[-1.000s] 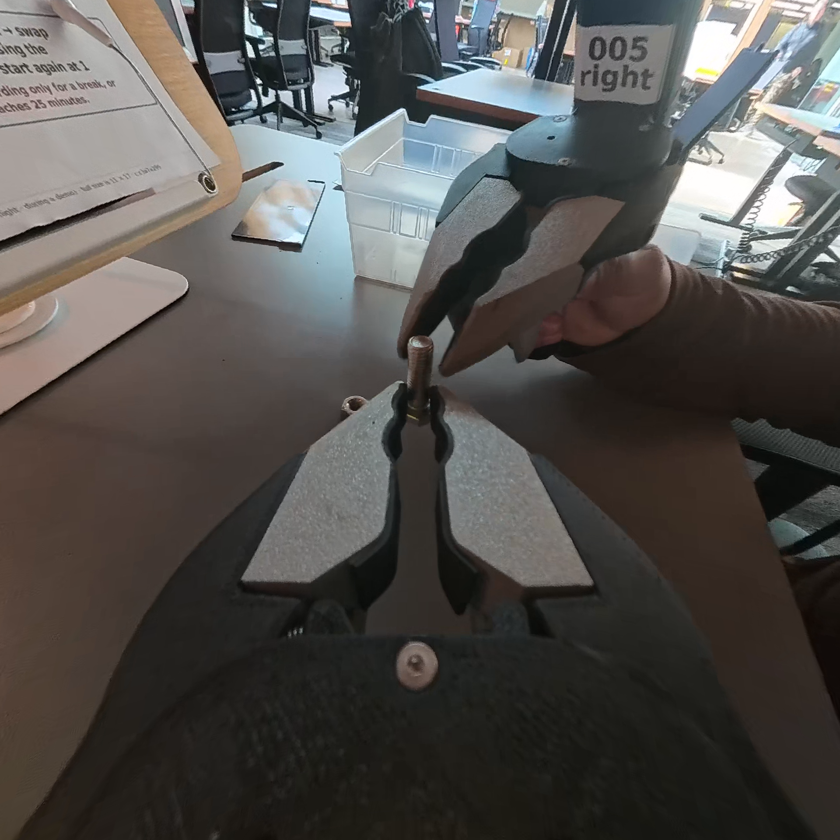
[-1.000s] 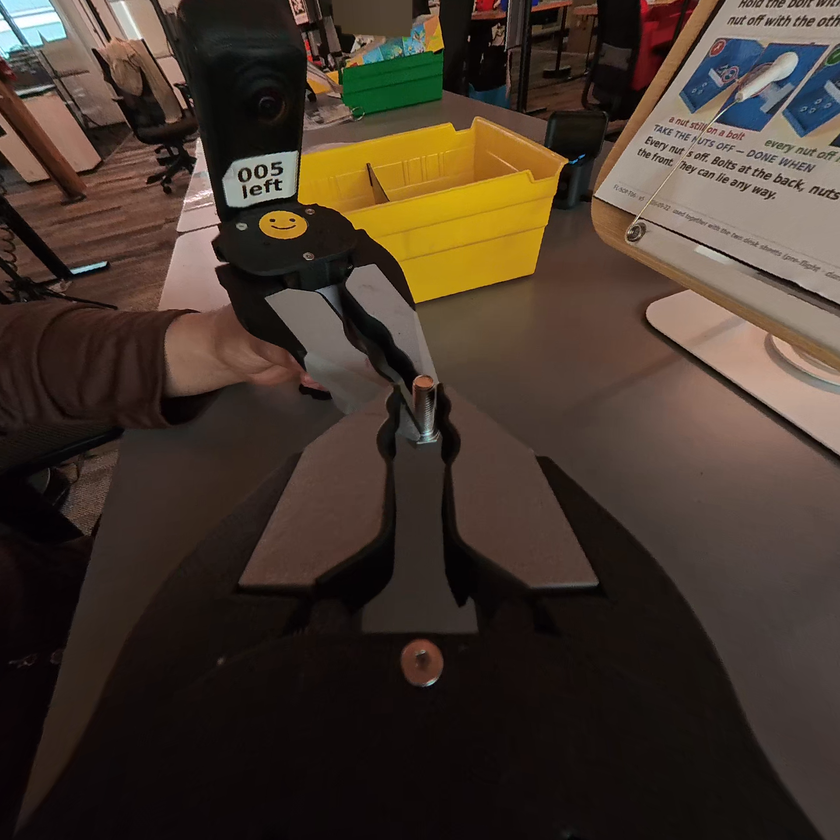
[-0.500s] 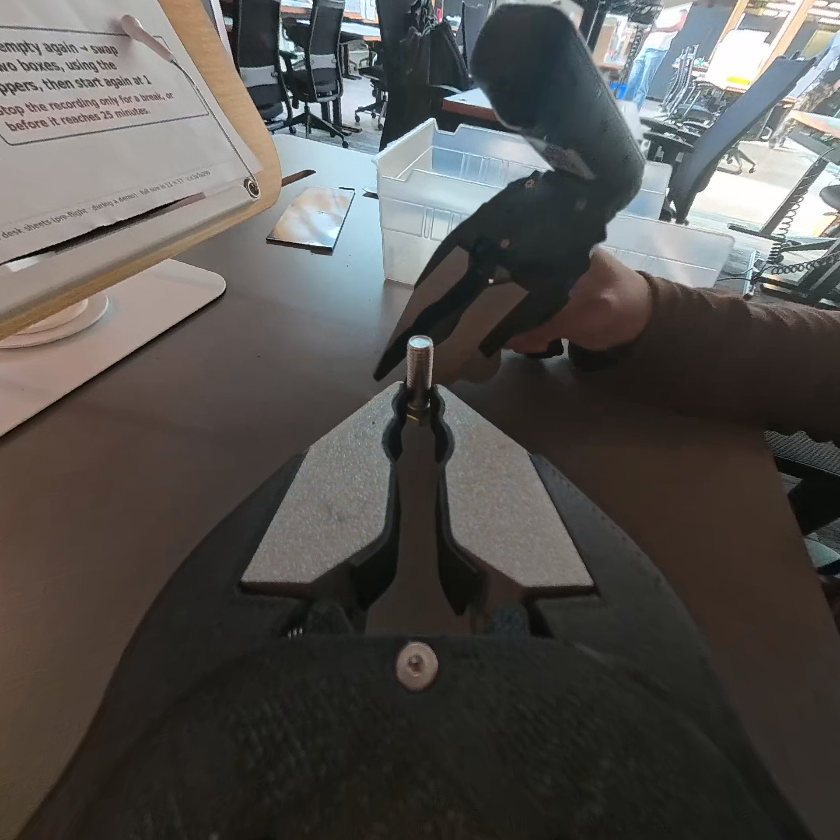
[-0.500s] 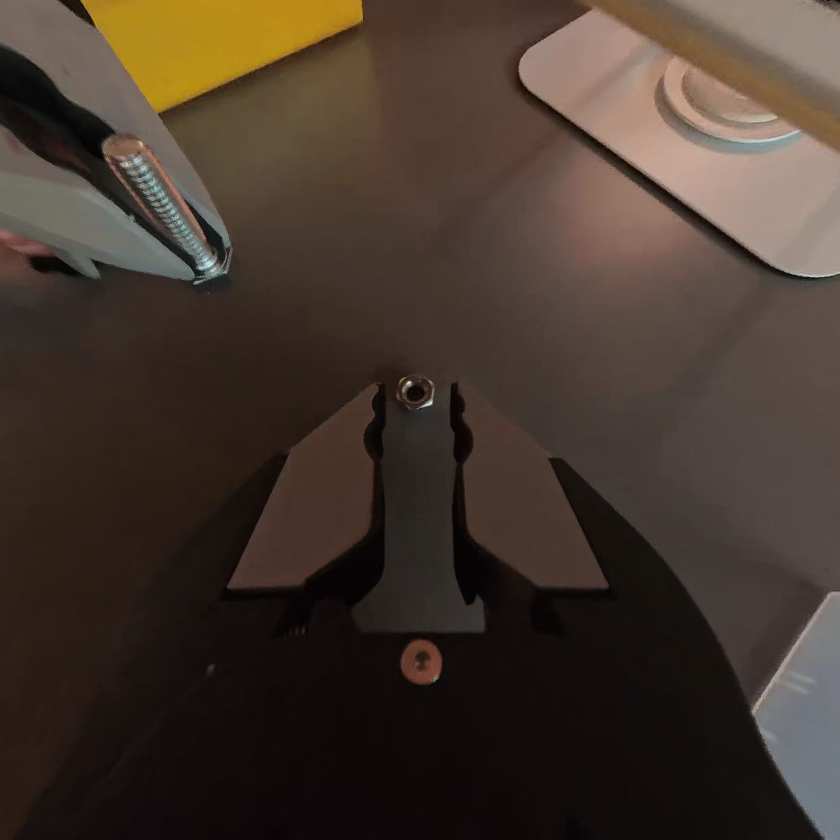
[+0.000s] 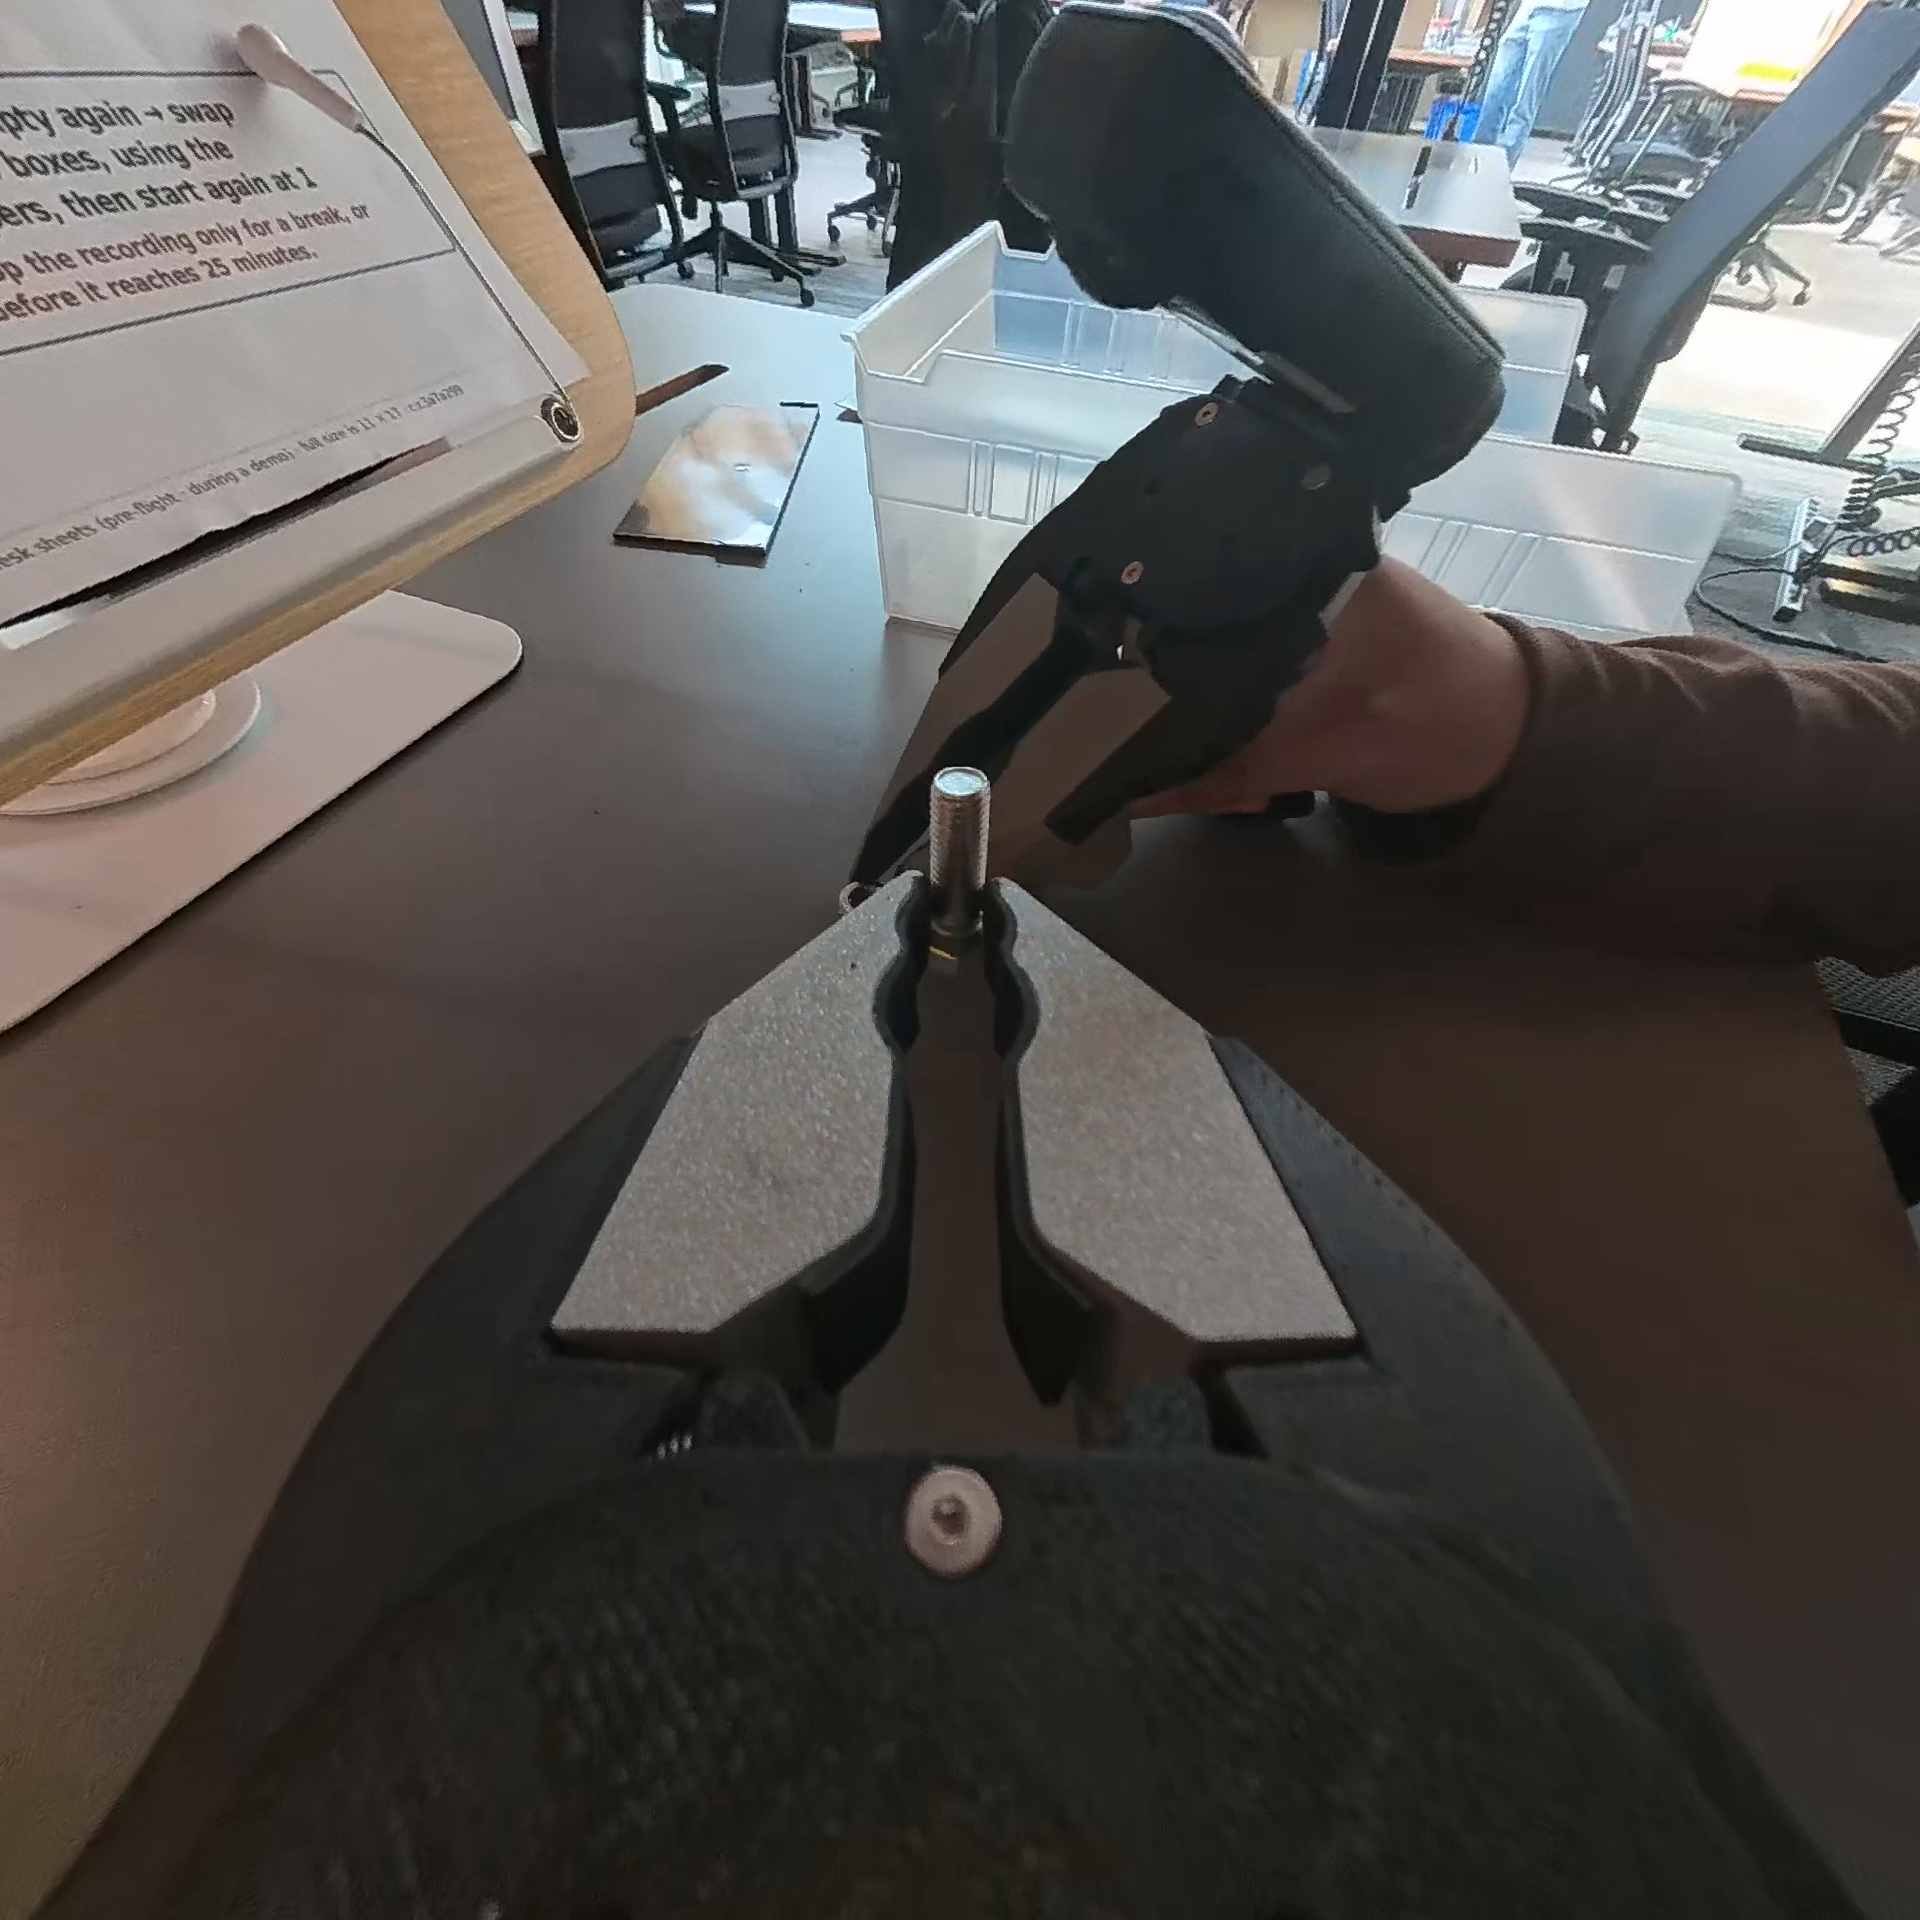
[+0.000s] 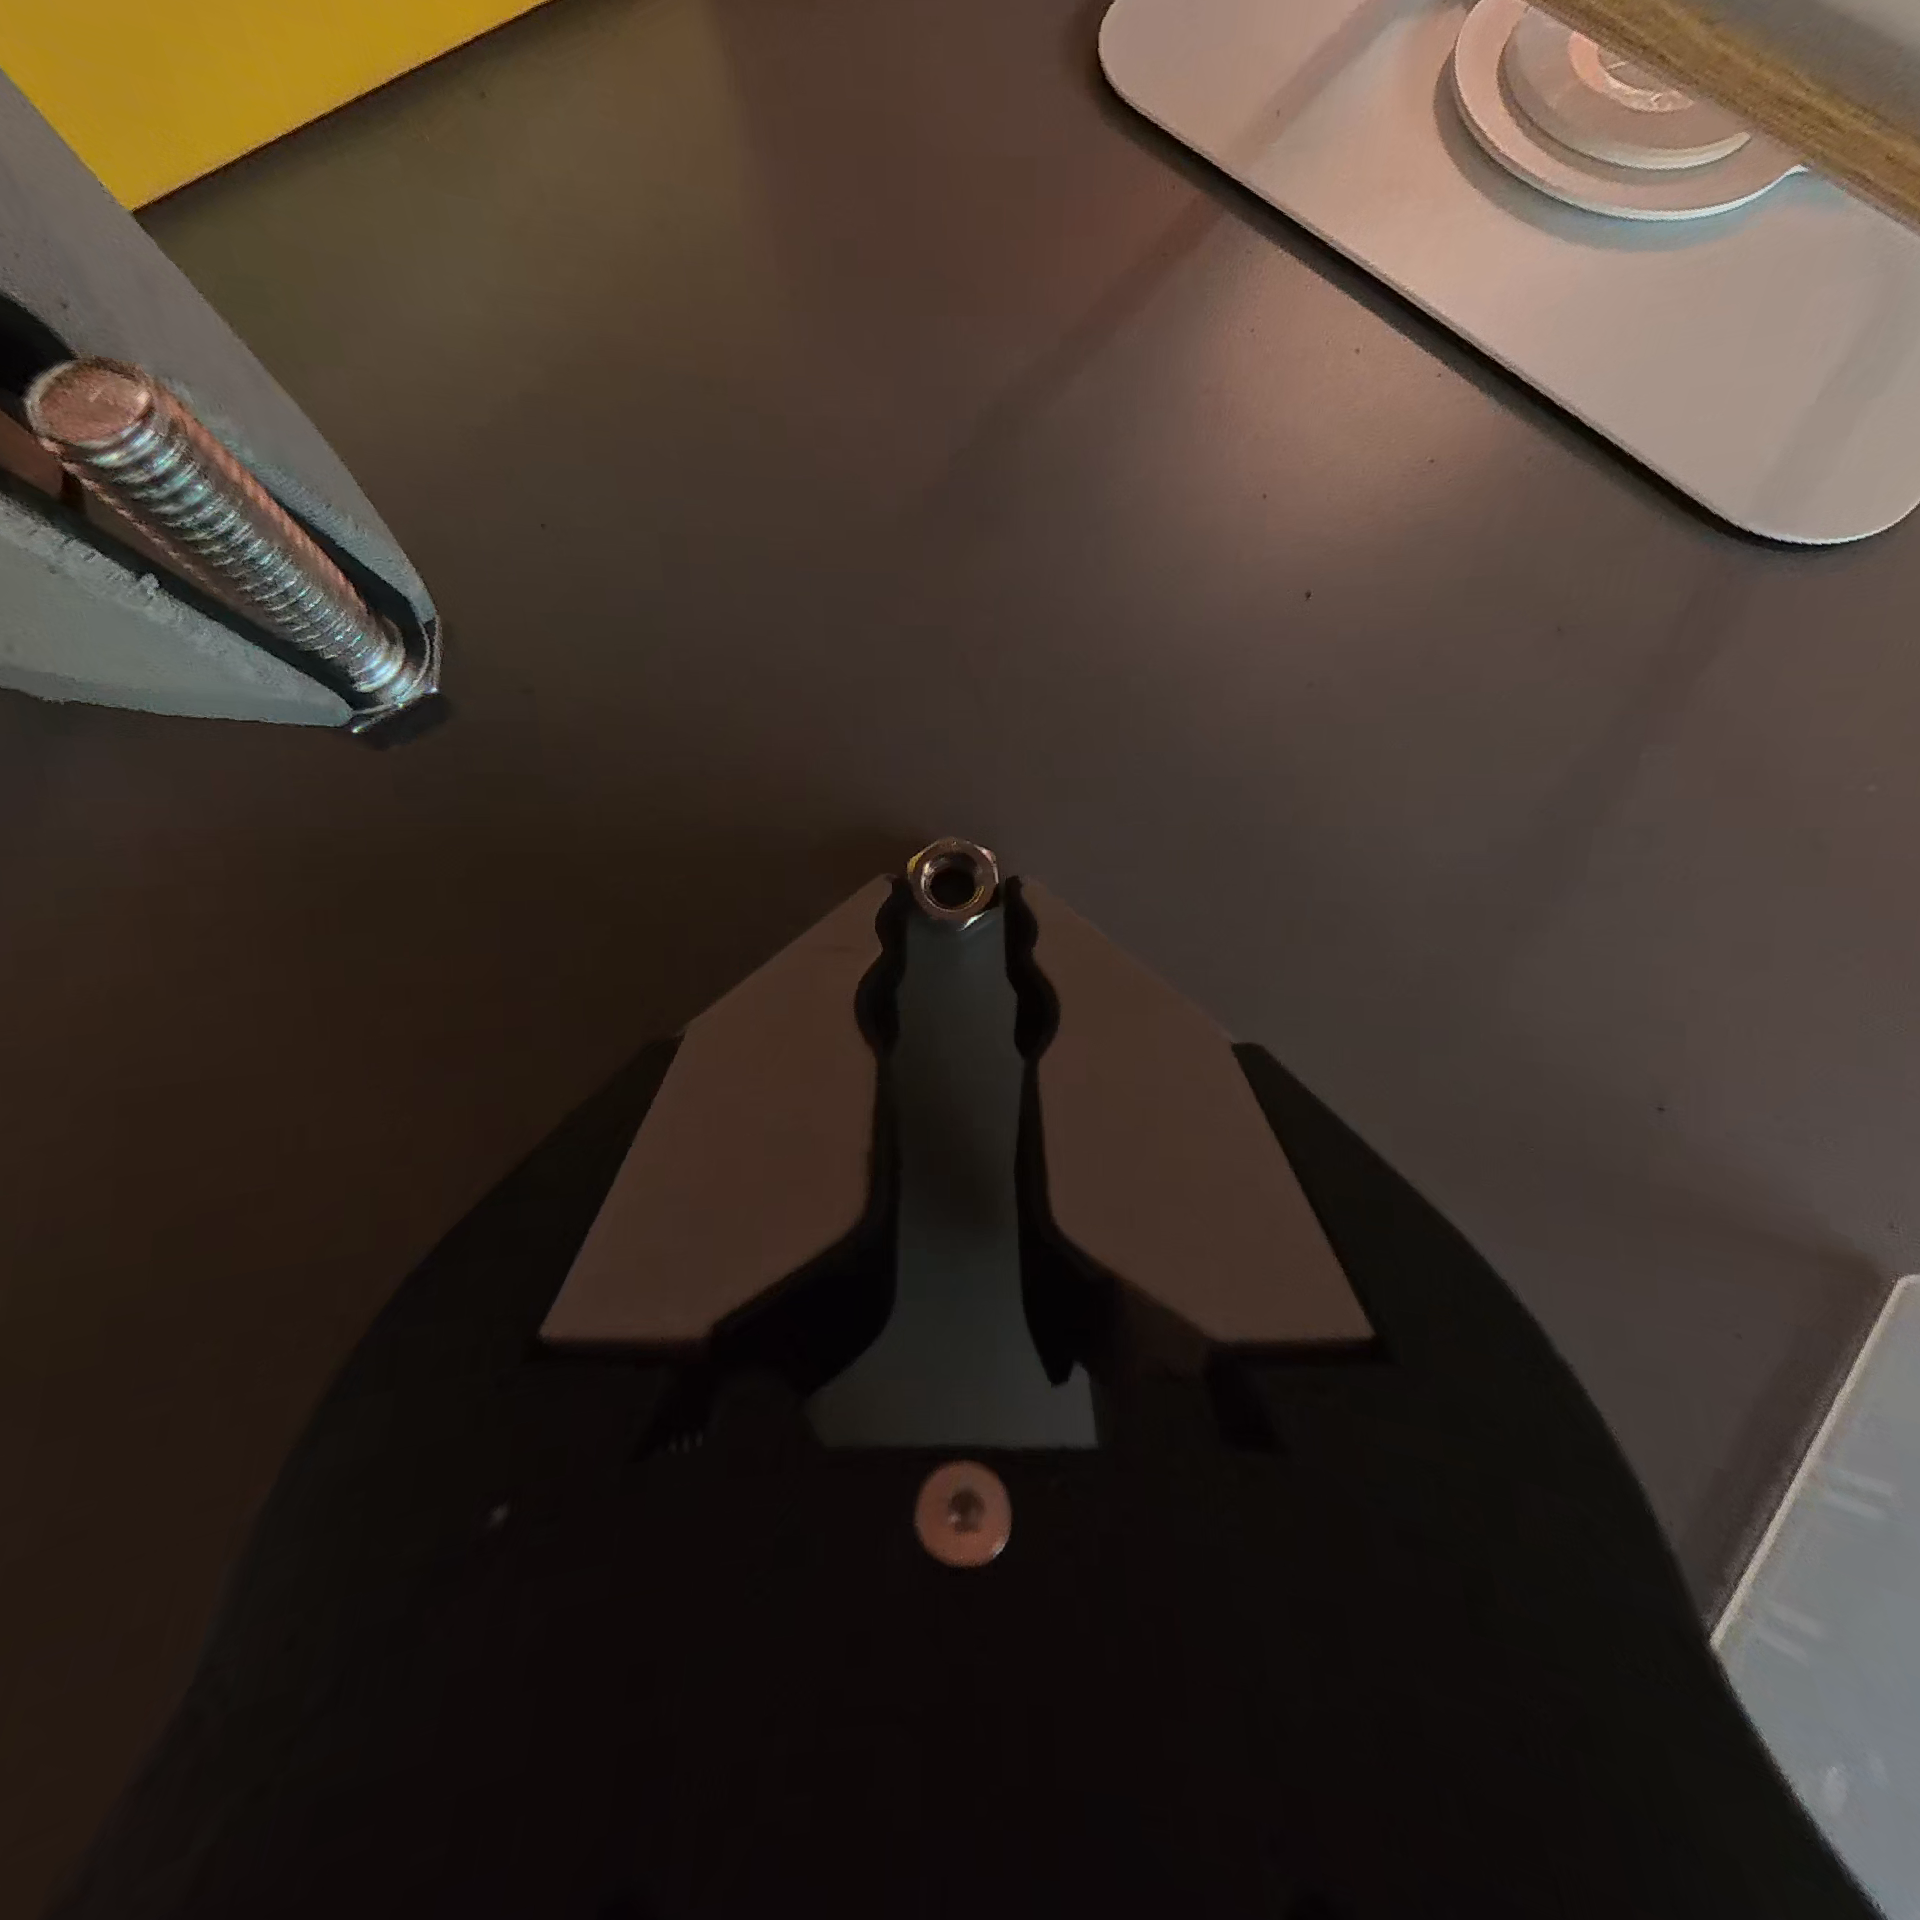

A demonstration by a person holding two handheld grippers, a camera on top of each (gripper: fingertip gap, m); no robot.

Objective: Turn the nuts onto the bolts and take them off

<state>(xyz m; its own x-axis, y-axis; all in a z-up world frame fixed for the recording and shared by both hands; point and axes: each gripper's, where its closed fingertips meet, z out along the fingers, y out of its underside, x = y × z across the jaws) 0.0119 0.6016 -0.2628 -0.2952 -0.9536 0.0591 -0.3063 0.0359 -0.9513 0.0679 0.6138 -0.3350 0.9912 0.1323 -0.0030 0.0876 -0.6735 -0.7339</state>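
My left gripper (image 5: pixel 958 896) is shut on the lower end of a silver bolt (image 5: pixel 958 826) and holds it upright, threads up, just above the dark table. It also shows at the left of the right wrist view (image 6: pixel 400 691), with the bolt (image 6: pixel 208 520). My right gripper (image 6: pixel 953 906) points down at the table. A small silver nut (image 6: pixel 951 890) lies flat on the table between its fingertips, with thin gaps on both sides. In the left wrist view the right gripper (image 5: pixel 883 873) has its tip on the table just behind the bolt.
A clear plastic bin (image 5: pixel 1039 364) stands behind the right gripper. A sign stand with a white base (image 5: pixel 260 675) is at the left, also in the right wrist view (image 6: pixel 1558 260). A yellow bin (image 6: pixel 208 83), a metal plate (image 5: pixel 717 488) and a clear lid (image 6: pixel 1849 1558) lie around. The gap from one gripper's tips to the other's is roughly 9 cm.
My right gripper left the bolt's top, tipped down to the table and came around the loose nut, its jaws narrowing. My left gripper kept hold of the bolt, nearly still.
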